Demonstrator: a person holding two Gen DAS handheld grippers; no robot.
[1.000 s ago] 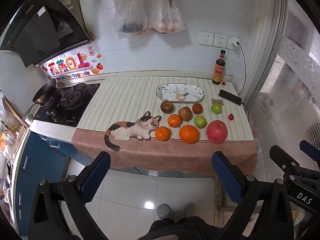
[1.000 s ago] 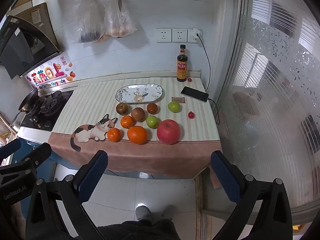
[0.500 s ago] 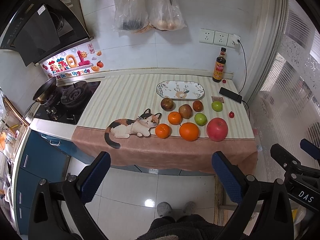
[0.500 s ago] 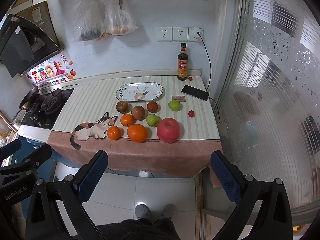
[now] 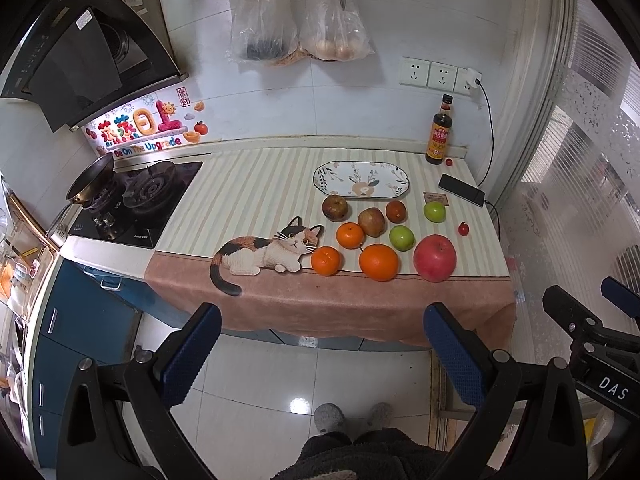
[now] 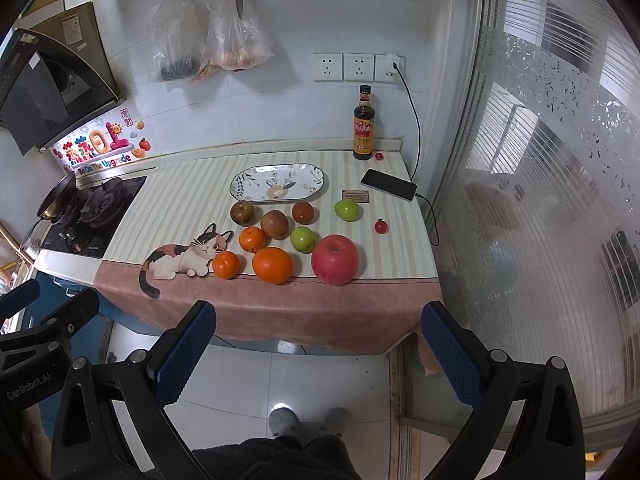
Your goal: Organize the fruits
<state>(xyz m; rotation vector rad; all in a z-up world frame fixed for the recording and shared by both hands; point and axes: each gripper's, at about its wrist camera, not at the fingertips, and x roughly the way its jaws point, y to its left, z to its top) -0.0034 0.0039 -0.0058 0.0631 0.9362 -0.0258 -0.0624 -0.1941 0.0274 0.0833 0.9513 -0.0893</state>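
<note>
Left claw (image 5: 320,344): blue-padded fingers spread wide apart, holding nothing, hanging over the floor short of the table's (image 5: 260,196) front edge; right claw (image 6: 318,344): likewise wide apart and empty, same standoff, its body also visible at the right margin of the left view. Table covering: striped cloth with a pink front border and a printed cat (image 5: 264,254) near the front edge, left of the fruit. Fruit, clustered right of centre: red apple (image 6: 335,259), large orange (image 6: 272,265) and small orange (image 6: 226,265) in a row along the front edge; second small orange (image 6: 252,239), brownish fruit (image 6: 275,224) and green apple (image 6: 303,239) behind them; dark russet fruit (image 6: 242,212) and reddish-brown fruit (image 6: 302,212) just in front of the plate; second green apple (image 6: 347,209) apart toward the right edge; cherry tomato (image 6: 381,226) near the right edge. Oval patterned plate (image 6: 248,184): empty, toward the back. Back right corner: sauce bottle (image 6: 363,130), a second cherry tomato (image 6: 379,156) beside it, phone (image 6: 389,184) on a cable.
</note>
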